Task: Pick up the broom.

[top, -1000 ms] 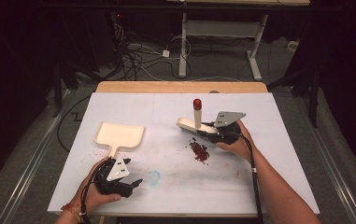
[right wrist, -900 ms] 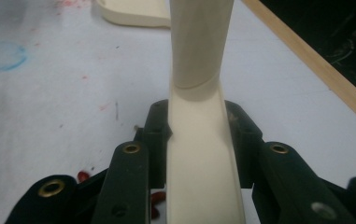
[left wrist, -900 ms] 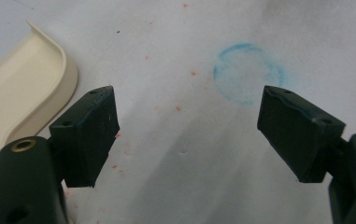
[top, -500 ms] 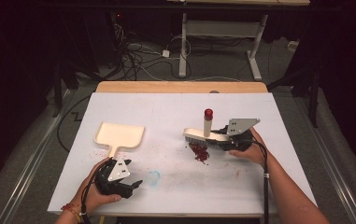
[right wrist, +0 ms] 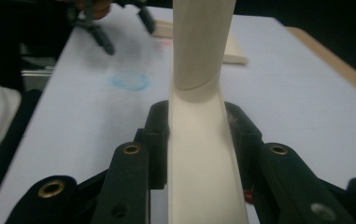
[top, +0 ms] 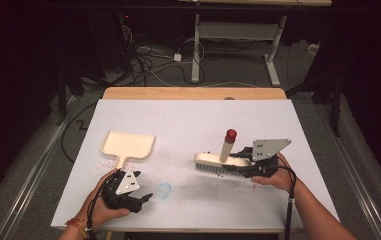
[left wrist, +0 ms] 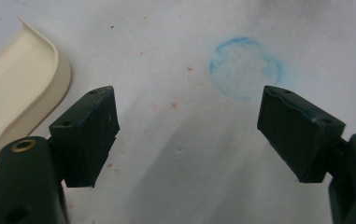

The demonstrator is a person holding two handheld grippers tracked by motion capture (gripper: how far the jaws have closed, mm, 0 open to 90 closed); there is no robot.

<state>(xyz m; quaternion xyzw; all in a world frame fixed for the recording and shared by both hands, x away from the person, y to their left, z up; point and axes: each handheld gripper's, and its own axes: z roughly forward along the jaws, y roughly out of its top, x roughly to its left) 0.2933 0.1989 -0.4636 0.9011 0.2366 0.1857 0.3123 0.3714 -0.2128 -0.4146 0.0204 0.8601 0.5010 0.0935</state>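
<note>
Sweeping is the work in hand on this white table, and the scene reads from the pan to the brush. At far left a cream dustpan lies flat with its short handle toward the person, its smooth moulded plastic curling into a low raised lip at the back; the open mouth faces away across the table — placed, it seems, to be picked up by that handle.

Just beside the handle the left gripper rests low on the surface, its two black jaws spread wide with nothing between them. From the left gripper view the blocky matt pads frame bare table, a faint blue ring smudged into it and a scatter of tiny red specks.

To the right, near the middle of the table, is the brush: a long cream back with a row of dark bristles underneath and a round, upright cream handle capped in red. The right gripper holds it by one end, jaws drawn in narrow on the flat cream back, as the right gripper view makes plain — black pads pressed to either side of the smooth plastic. Held level with the bristles down, the brush looks set for dragging crumbs toward the pan, which is well apart from it. A few red crumbs lie by the right hand.
</note>
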